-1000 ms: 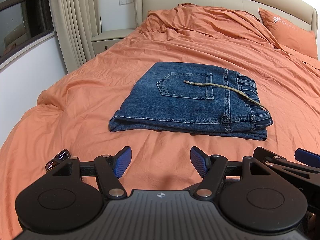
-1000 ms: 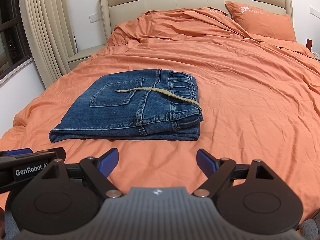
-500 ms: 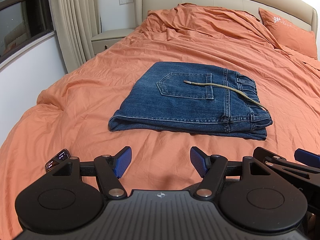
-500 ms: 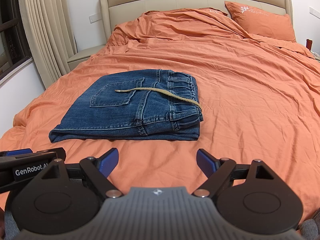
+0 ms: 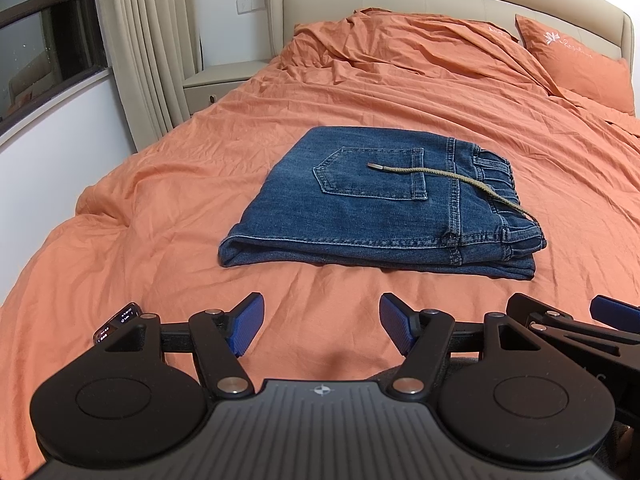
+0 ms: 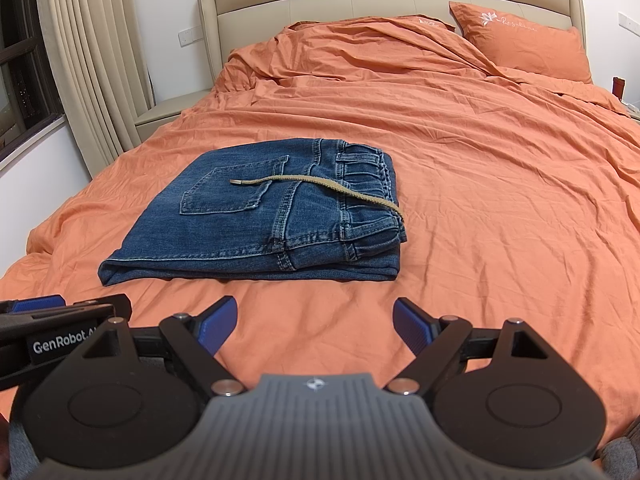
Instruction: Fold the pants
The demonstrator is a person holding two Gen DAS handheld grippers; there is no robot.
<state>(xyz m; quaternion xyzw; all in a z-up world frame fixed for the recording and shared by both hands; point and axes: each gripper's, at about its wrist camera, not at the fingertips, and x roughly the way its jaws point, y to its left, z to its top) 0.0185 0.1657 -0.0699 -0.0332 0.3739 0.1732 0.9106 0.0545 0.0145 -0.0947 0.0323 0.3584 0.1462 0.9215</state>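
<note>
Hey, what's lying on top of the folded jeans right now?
A tan drawstring cord lies across the folded jeans, from the back pocket over the waistband to their right edge. Nothing else rests there. The folded layers and the bedspread beneath are covered.

We note the pants [image 5: 372, 204] as heavy blue denim, matt, with raised stitched seams; their drawstring [image 5: 448, 178] is a braided olive cord, metal-tipped. The bedsheet [image 5: 160, 208] is matt orange cloth, finely creased all over. Upper centre of the frame, the headboard [image 6: 380, 4] looks like smooth beige padded leather. Left gripper [image 5: 321, 330] and right gripper [image 6: 316, 326]: matt black plastic bodies, bright metal pivot pins, ribbed blue pads [image 6: 218, 326]. Curtain [image 5: 144, 48]: pleated cream cloth.
</note>
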